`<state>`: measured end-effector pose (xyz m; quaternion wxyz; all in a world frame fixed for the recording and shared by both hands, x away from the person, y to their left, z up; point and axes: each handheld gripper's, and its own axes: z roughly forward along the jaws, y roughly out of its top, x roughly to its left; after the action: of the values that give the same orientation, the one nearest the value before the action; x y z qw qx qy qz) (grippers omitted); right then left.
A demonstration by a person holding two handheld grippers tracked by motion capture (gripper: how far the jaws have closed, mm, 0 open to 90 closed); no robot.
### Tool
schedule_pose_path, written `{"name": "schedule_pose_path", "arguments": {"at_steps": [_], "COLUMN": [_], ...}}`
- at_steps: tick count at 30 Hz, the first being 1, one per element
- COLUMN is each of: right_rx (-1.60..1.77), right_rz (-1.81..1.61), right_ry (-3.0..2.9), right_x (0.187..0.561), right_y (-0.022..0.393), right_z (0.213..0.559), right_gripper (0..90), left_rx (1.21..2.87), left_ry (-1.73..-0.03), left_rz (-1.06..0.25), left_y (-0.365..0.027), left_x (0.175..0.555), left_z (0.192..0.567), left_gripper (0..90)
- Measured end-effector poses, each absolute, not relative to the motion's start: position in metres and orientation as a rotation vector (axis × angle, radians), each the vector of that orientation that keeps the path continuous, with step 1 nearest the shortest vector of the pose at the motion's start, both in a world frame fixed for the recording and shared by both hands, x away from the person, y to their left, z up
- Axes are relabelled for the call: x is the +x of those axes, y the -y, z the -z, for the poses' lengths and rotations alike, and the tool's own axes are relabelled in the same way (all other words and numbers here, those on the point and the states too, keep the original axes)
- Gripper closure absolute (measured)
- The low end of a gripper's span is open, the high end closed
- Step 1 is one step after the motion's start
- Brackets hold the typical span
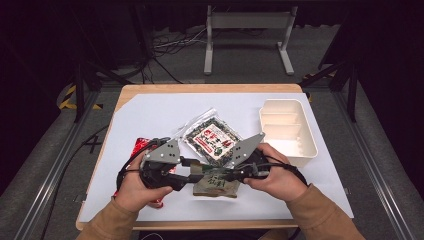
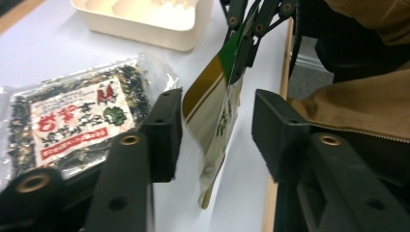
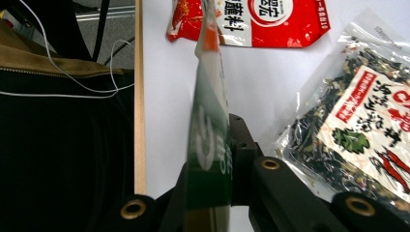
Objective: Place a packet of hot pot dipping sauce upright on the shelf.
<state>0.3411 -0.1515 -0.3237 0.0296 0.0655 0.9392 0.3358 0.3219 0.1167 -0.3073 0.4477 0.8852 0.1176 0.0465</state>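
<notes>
A green and tan snack packet point(image 1: 216, 183) hangs on edge just above the table, between my two hands. My right gripper point(image 1: 223, 175) is shut on it; in the right gripper view the packet point(image 3: 208, 140) stands clamped between the black jaws point(image 3: 212, 179). My left gripper point(image 1: 196, 172) faces it from the left. In the left gripper view its jaws point(image 2: 220, 133) stand apart on either side of the packet's point(image 2: 212, 108) lower end, with a gap at each pad. The right gripper point(image 2: 246, 29) holds the packet's top there.
A clear packet of dried seaweed mix point(image 1: 212, 137) lies on the white sheet behind the grippers. A red packet point(image 1: 139, 147) lies at the left, partly under my left hand. A white divided tray point(image 1: 310, 142) stands at the right. The table's near wooden edge point(image 3: 139, 96) is close.
</notes>
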Motion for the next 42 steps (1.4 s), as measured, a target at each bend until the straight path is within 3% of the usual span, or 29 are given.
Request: {"name": "schedule_pose_path", "arguments": {"at_steps": [20,42], "right_rx": [0.255,0.292], "right_rz": [-1.015,-1.025], "right_ry": [-2.808,-2.724], "right_x": [0.352,0.380], "right_y": [0.196,0.233], "right_z": [0.286,0.257], "right_gripper": [89.9,89.9], "left_rx": [2.090,2.046], "left_ry": [-0.472,-0.620], "left_rz": [-0.155,-0.192], "left_y": [-0.157,-0.188], "left_x": [0.330,0.339], "left_z": [0.310,0.321], "left_gripper": [40.9,40.5]}}
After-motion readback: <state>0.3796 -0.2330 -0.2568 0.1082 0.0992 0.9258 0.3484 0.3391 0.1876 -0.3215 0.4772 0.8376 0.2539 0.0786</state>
